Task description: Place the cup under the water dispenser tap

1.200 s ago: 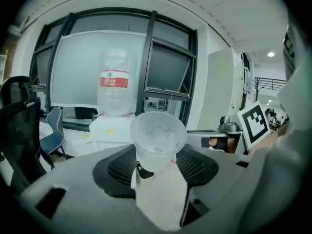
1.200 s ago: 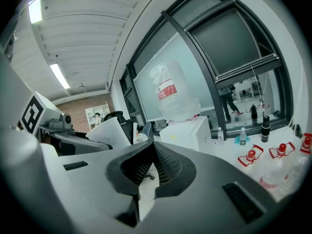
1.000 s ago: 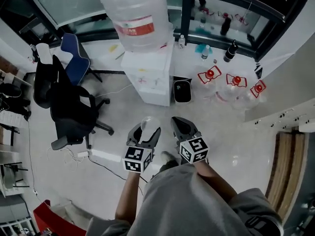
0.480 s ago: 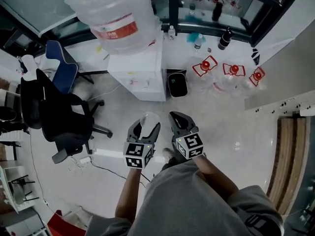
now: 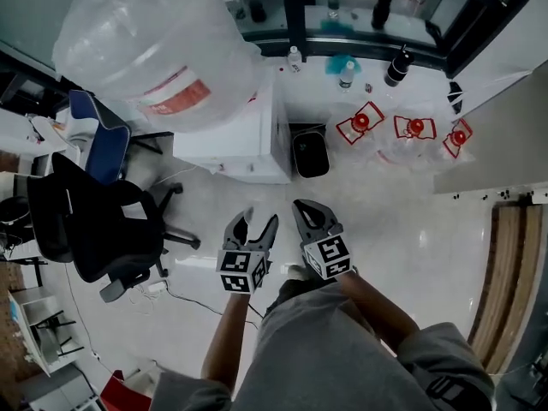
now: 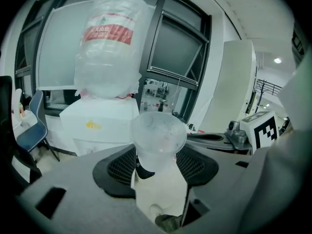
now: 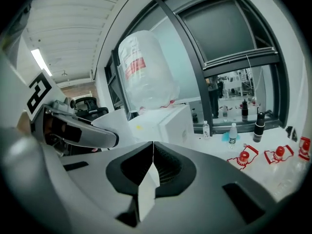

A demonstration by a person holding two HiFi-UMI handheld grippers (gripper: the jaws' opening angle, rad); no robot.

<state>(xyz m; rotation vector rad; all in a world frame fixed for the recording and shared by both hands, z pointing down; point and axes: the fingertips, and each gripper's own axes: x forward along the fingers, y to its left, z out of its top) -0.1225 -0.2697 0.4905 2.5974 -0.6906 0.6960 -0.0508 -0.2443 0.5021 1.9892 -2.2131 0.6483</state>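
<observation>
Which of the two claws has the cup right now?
The left claw, at the head view's left: a clear plastic cup is clamped between its jaws. The right claw has its jaws closed together with nothing between them.

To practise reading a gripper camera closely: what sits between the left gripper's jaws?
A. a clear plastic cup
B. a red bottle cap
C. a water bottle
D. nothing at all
A: in the left gripper view a clear cup stands clamped between the two pads of the left gripper, with the water dispenser behind it.
</observation>
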